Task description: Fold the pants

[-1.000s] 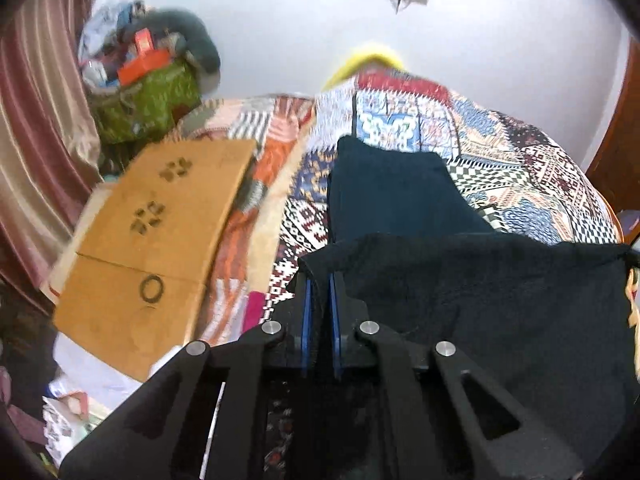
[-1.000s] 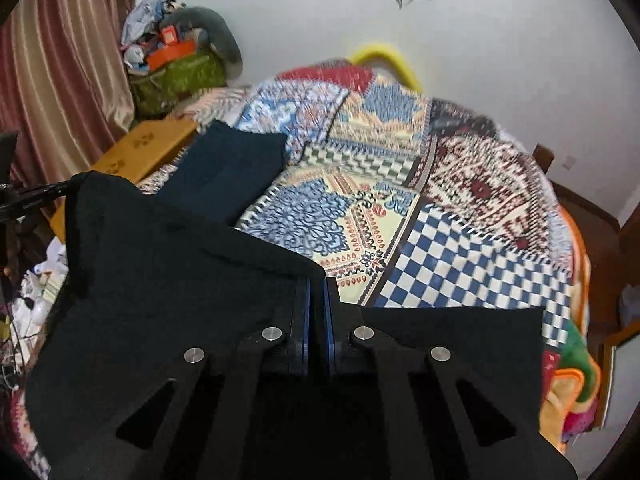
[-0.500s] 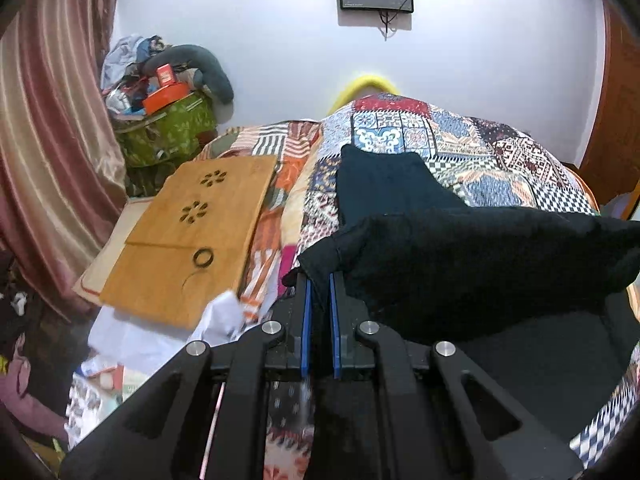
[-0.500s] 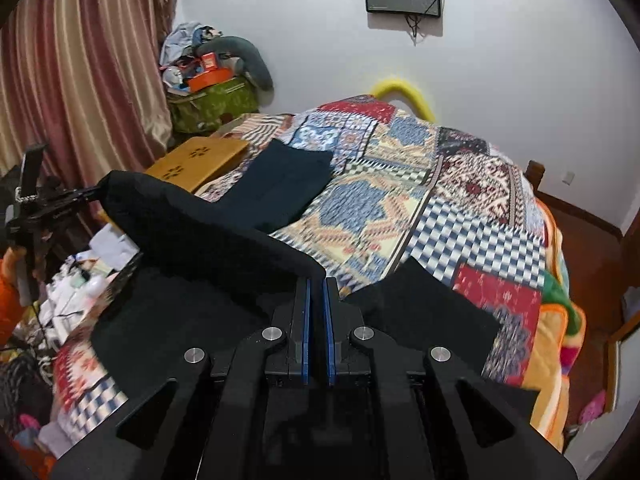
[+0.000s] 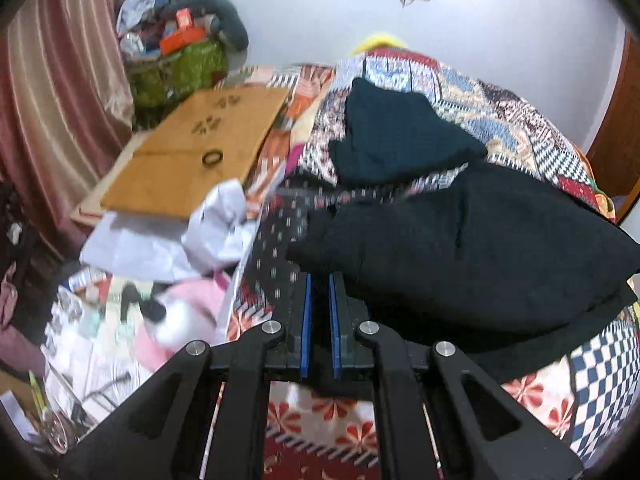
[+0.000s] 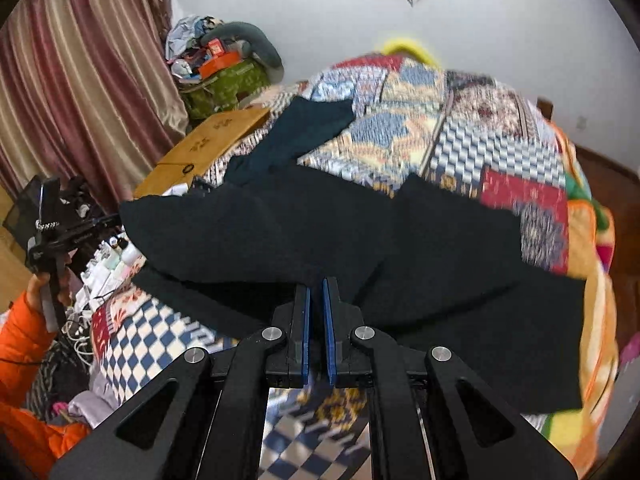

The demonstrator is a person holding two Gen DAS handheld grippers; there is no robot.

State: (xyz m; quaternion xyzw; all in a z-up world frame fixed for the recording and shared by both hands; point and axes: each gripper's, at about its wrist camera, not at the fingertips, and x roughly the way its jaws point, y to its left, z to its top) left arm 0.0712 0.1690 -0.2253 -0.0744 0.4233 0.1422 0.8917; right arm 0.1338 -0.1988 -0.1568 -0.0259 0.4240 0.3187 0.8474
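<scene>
The black pants [image 6: 420, 248] lie spread over the near part of the bed's patchwork quilt [image 6: 480, 144], one layer doubled over another. The left claw [image 5: 319, 280] has its pads a narrow gap apart at the cloth's near left corner; whether cloth sits between them cannot be told. The right claw [image 6: 316, 282] is the same at the near edge. A dark green folded cloth [image 5: 396, 136] lies beyond, a wooden board [image 5: 192, 156] left of the bed.
</scene>
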